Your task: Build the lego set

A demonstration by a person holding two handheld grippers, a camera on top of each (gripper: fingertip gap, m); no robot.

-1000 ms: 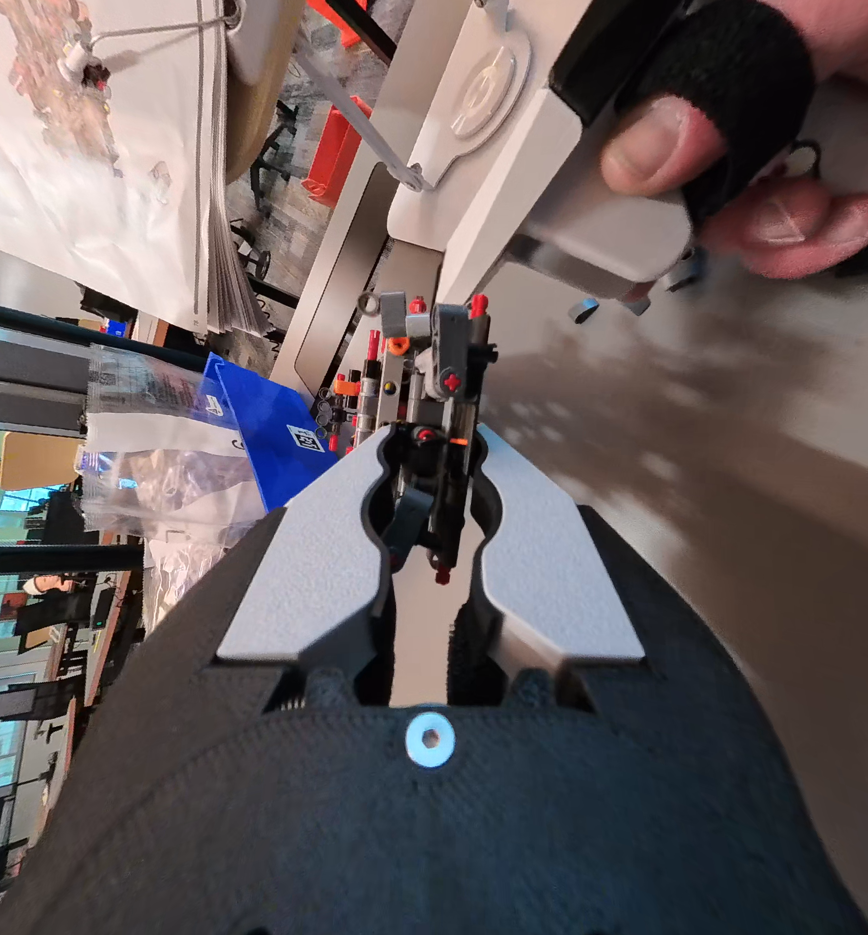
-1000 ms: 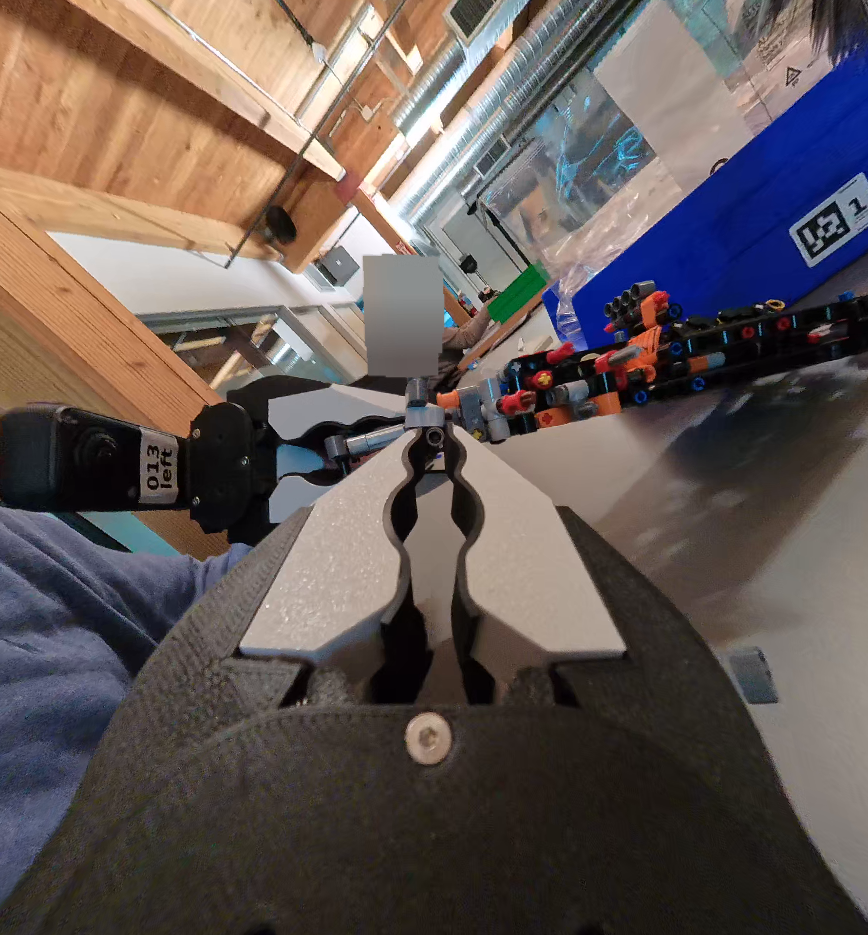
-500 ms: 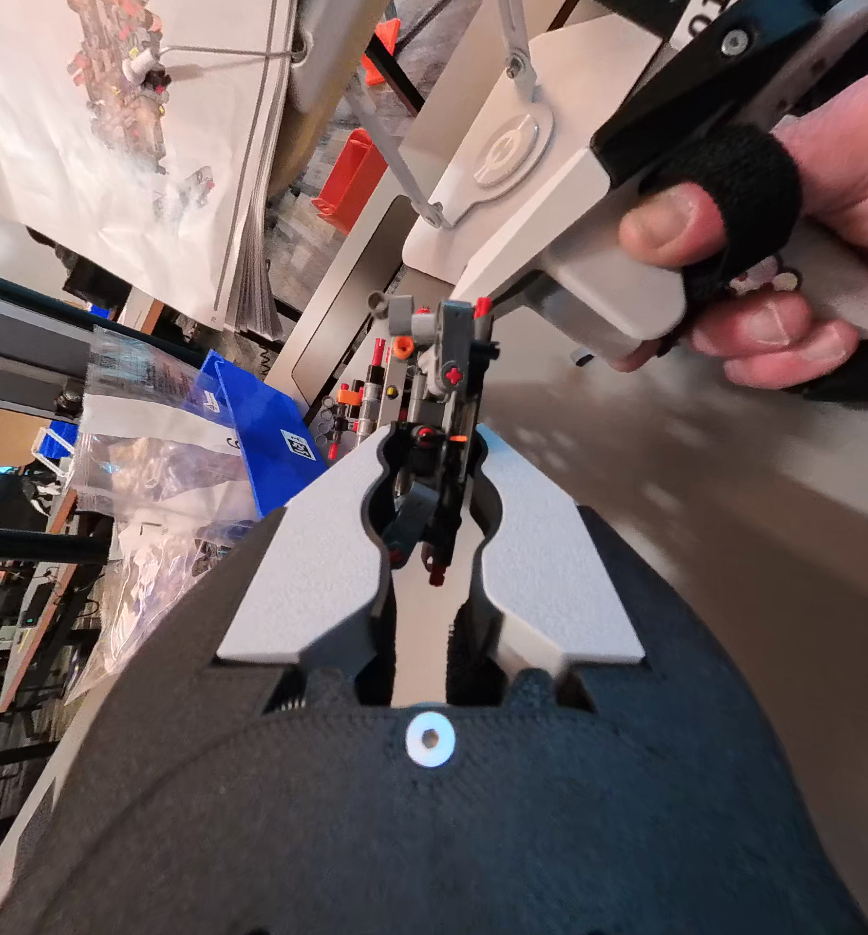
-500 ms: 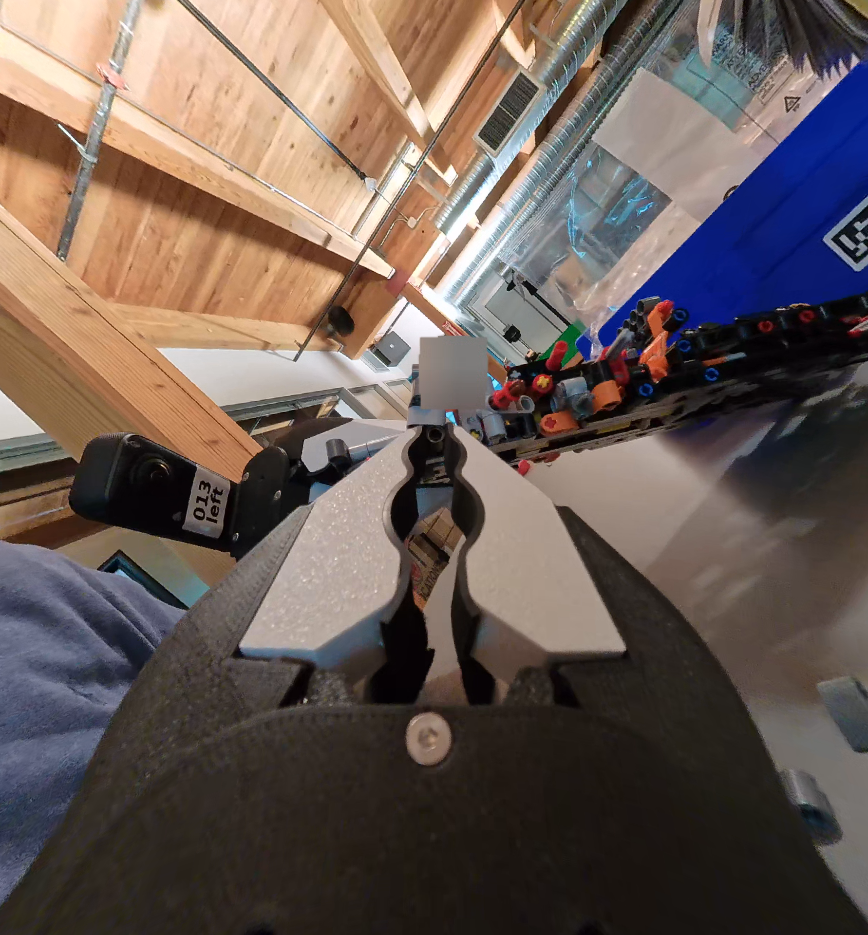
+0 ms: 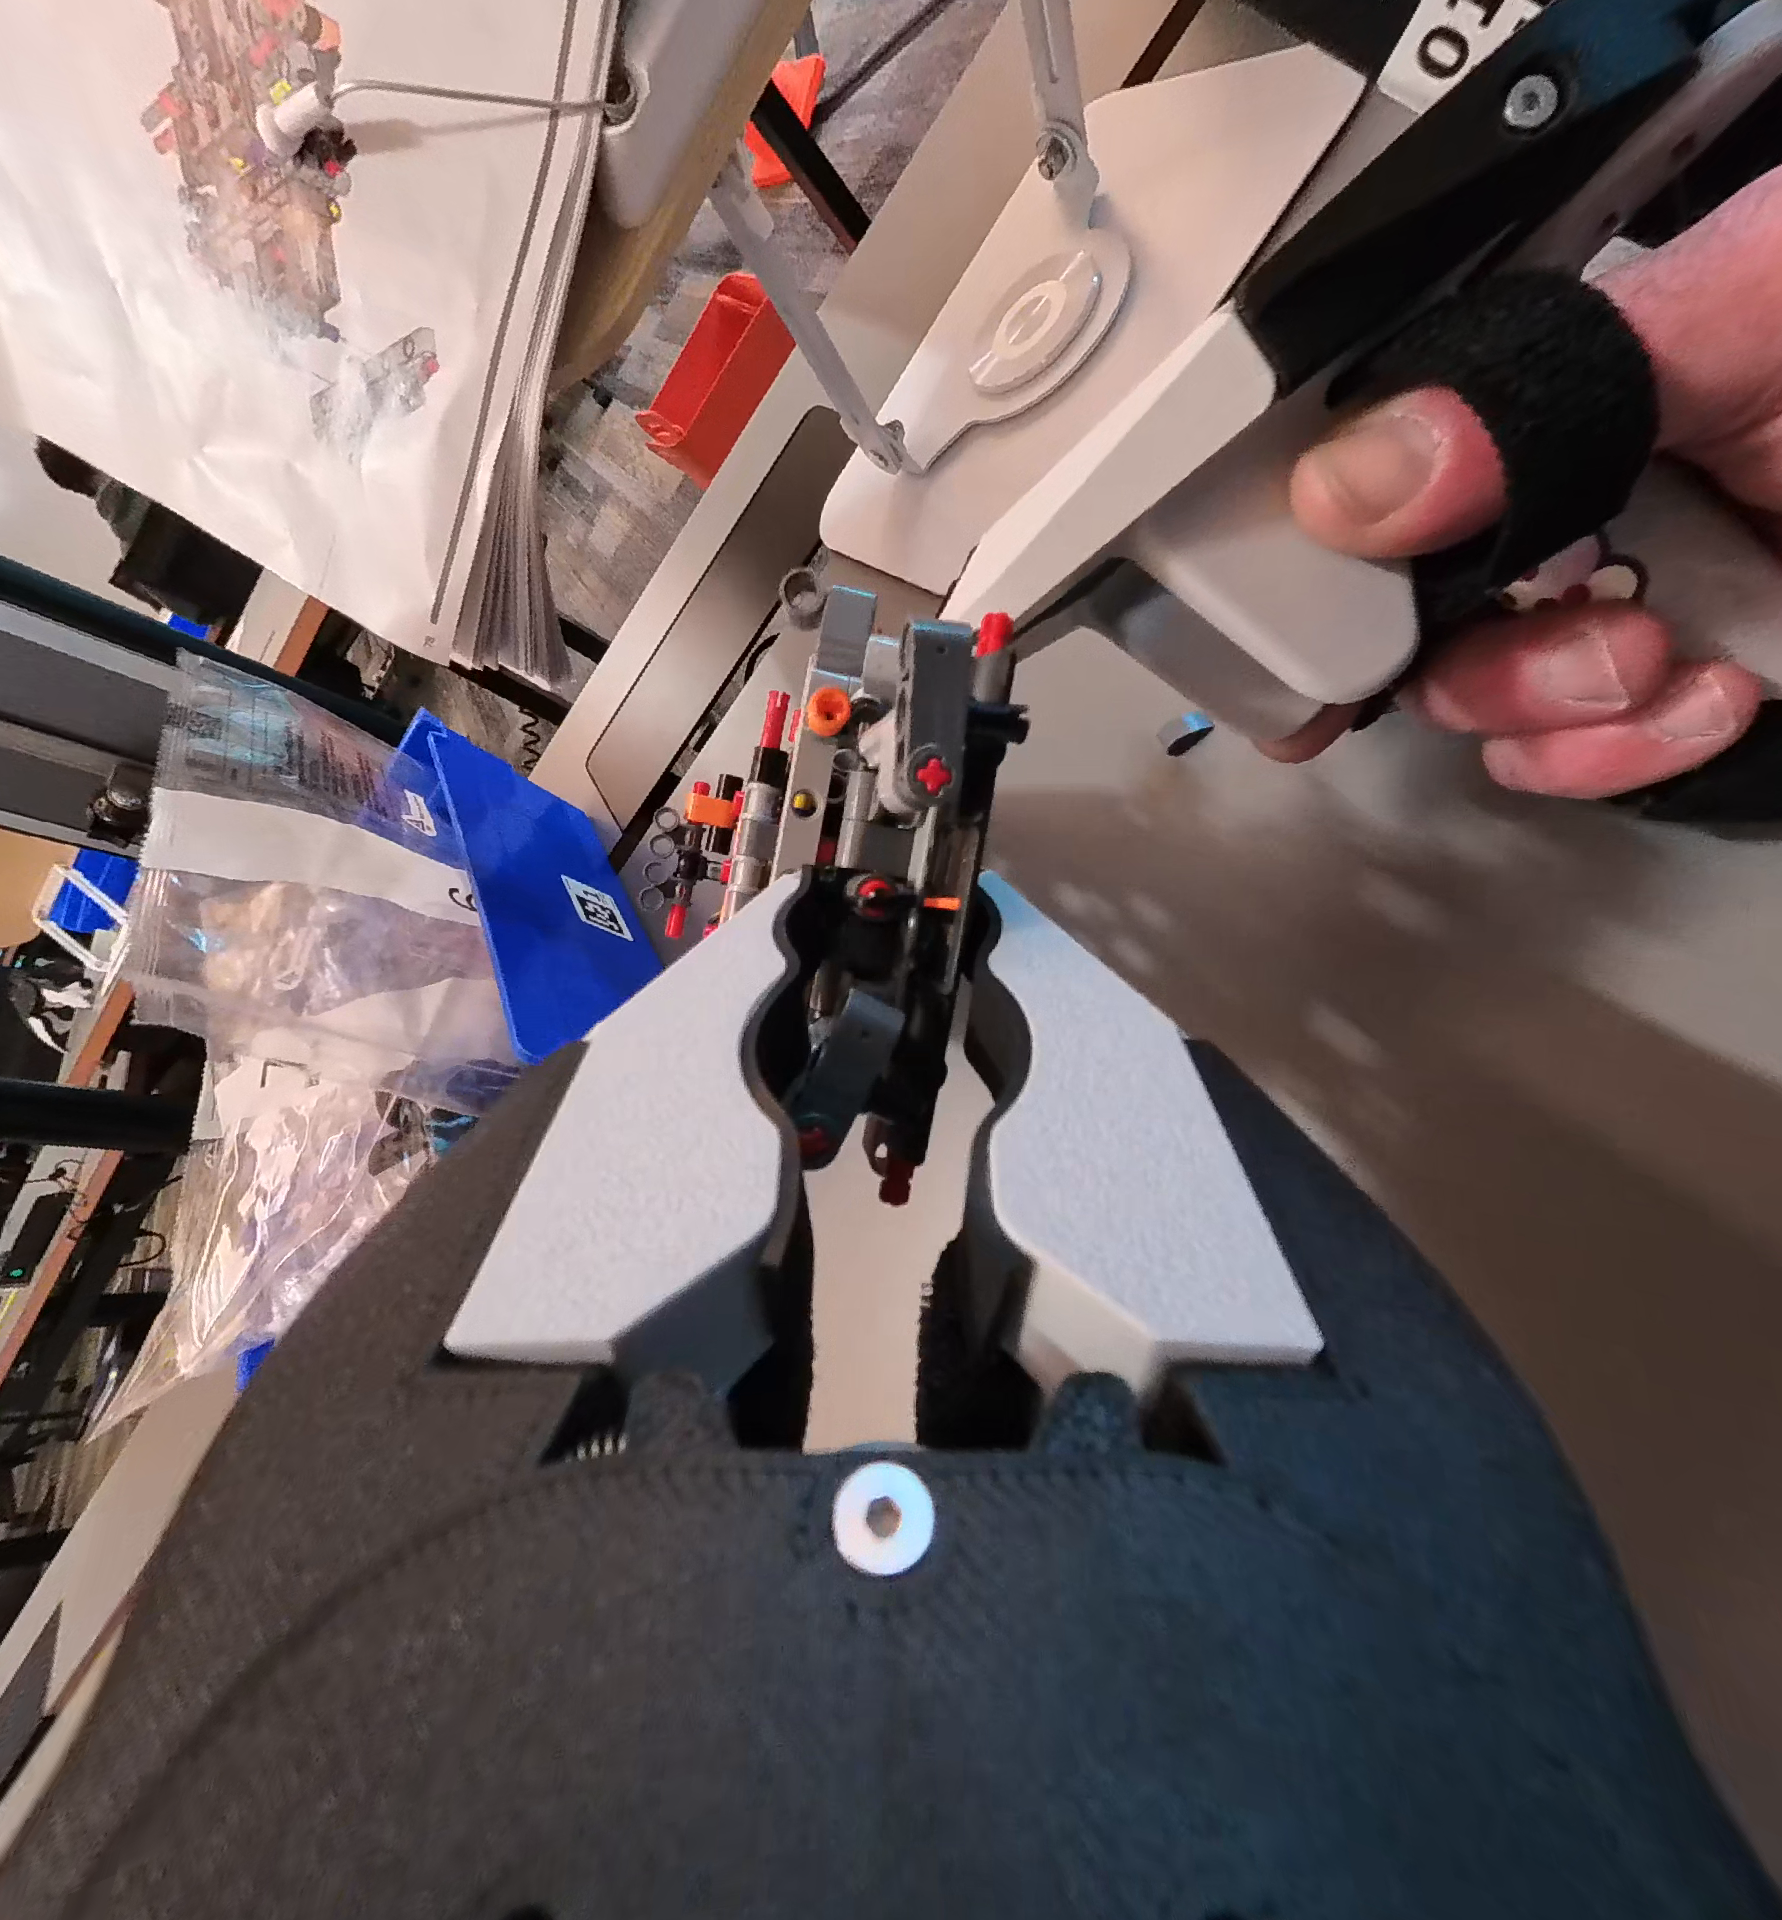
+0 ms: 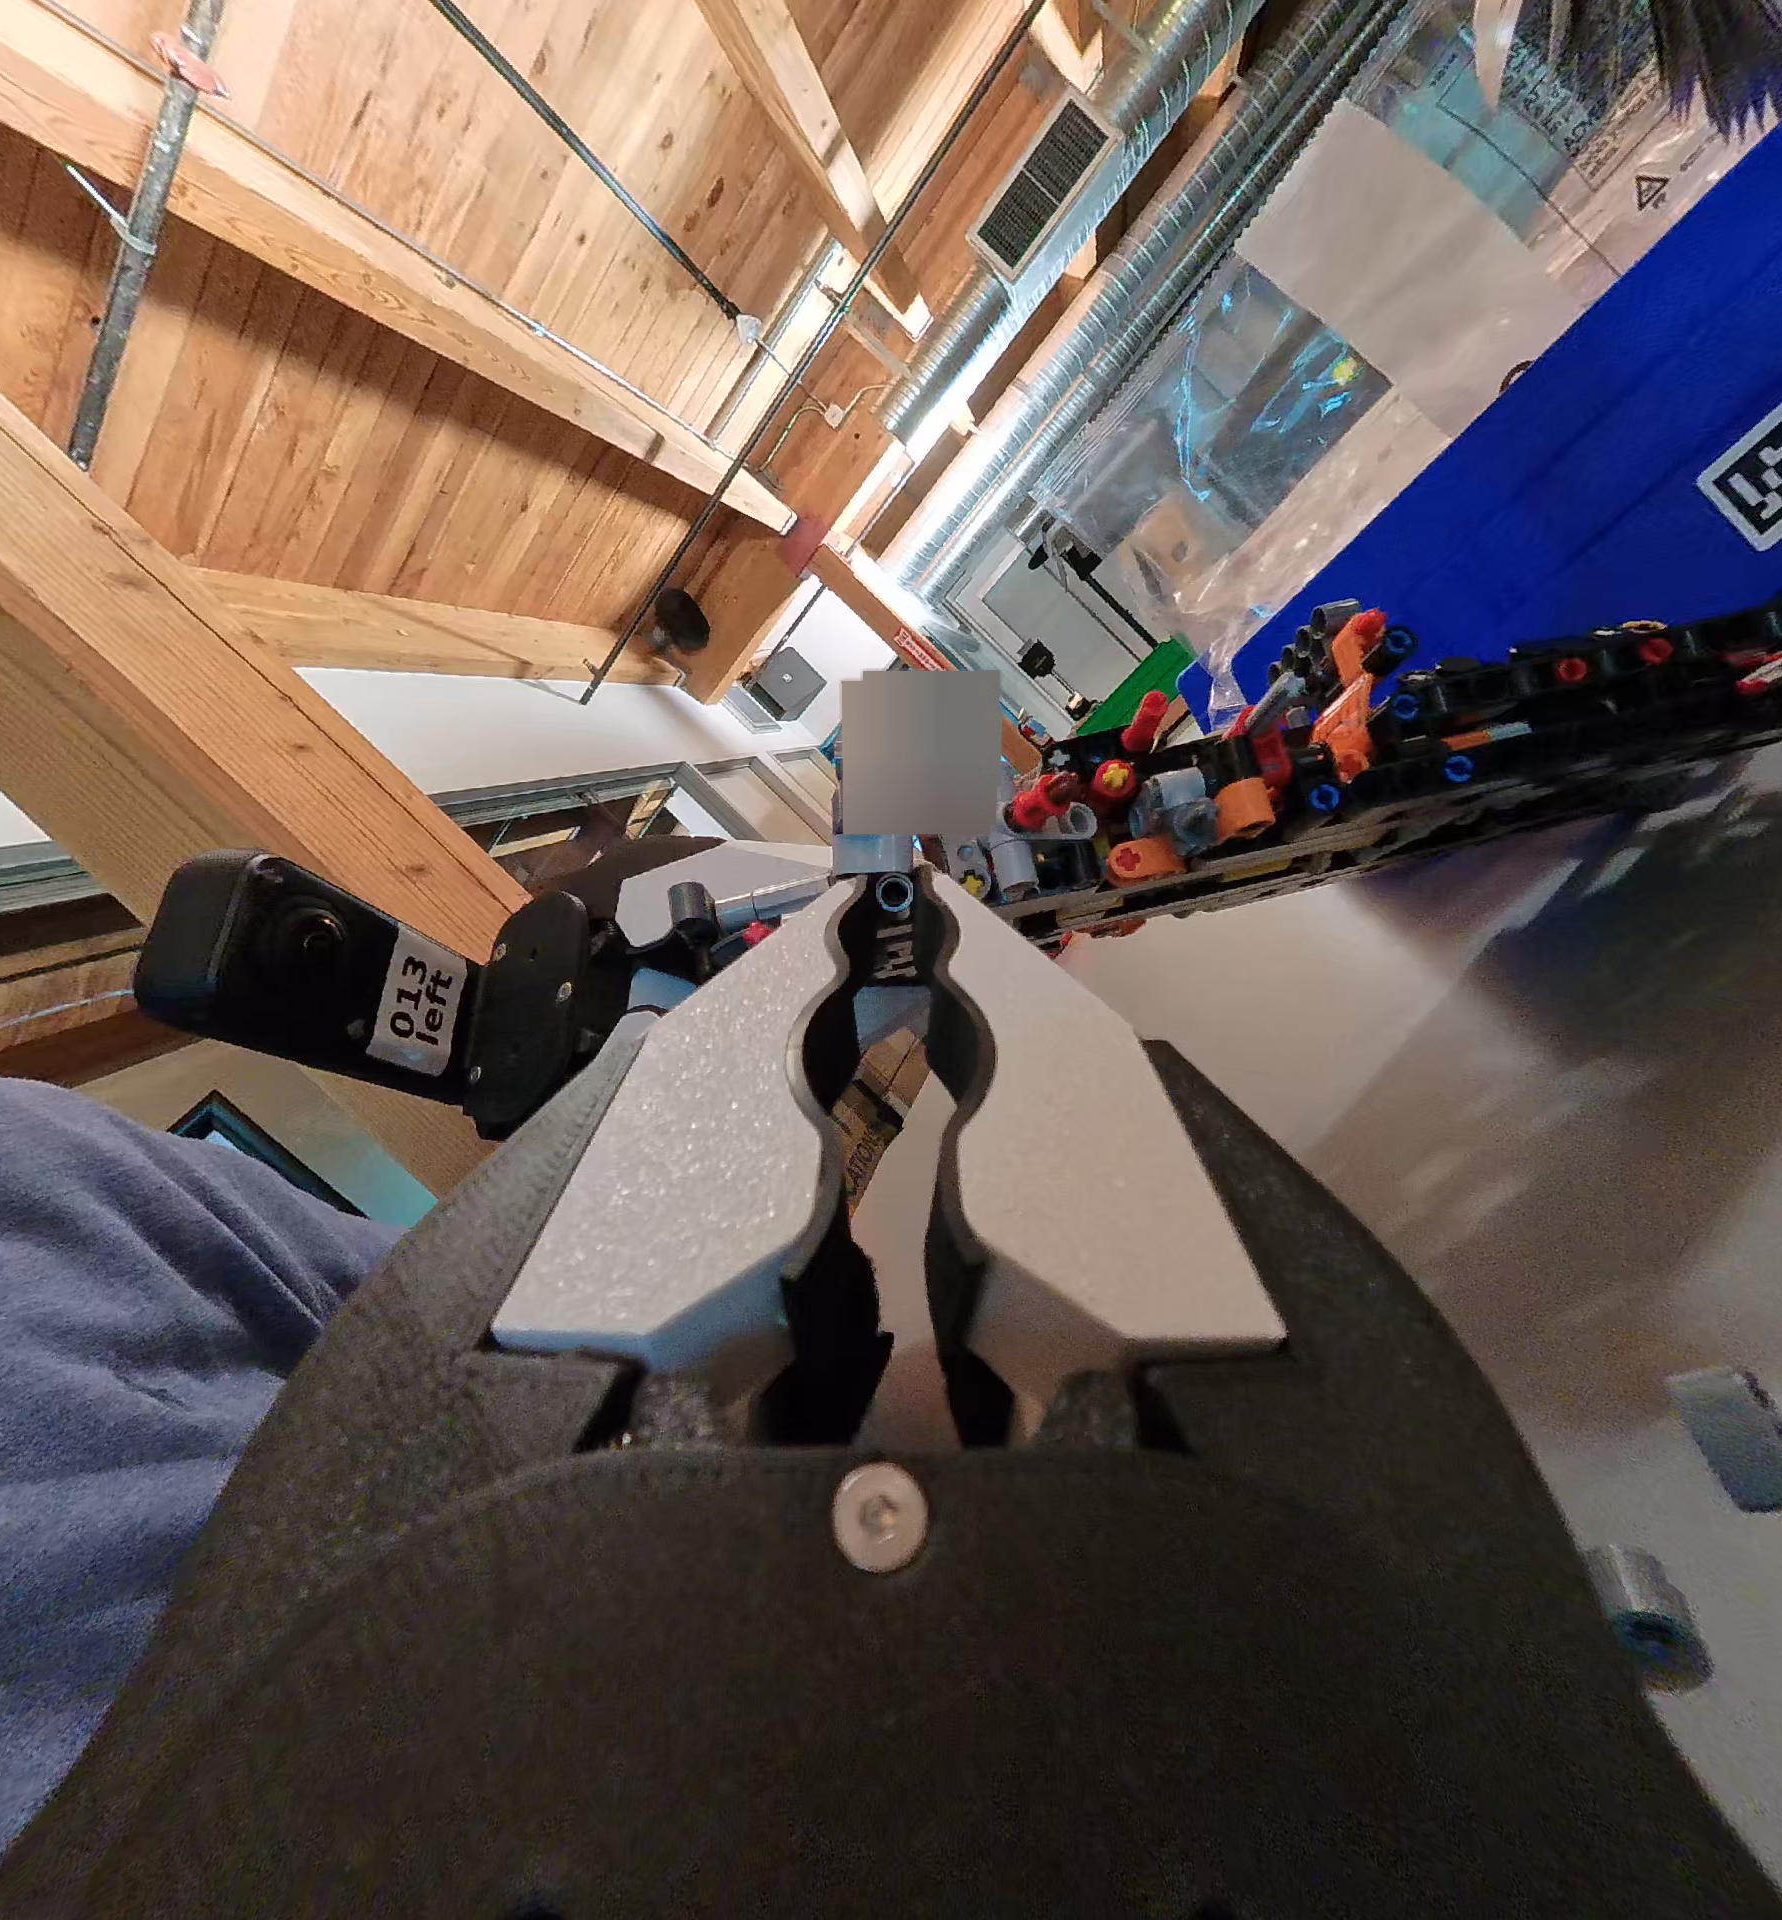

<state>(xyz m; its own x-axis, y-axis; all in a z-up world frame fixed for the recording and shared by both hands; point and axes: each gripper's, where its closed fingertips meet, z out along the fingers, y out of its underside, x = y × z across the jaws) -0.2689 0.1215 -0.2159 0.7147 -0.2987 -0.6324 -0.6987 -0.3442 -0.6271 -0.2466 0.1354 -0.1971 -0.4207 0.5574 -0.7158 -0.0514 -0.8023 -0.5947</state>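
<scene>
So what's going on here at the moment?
A person is building a lego model with two handheld grippers. The left gripper is clamped on one end of the long black model, which lies along the grey table. The right gripper pinches a small grey piece right at that end, apparently to fit it on. Two loose grey pieces lie on the table; a blue bin and instruction booklet sit behind.
</scene>
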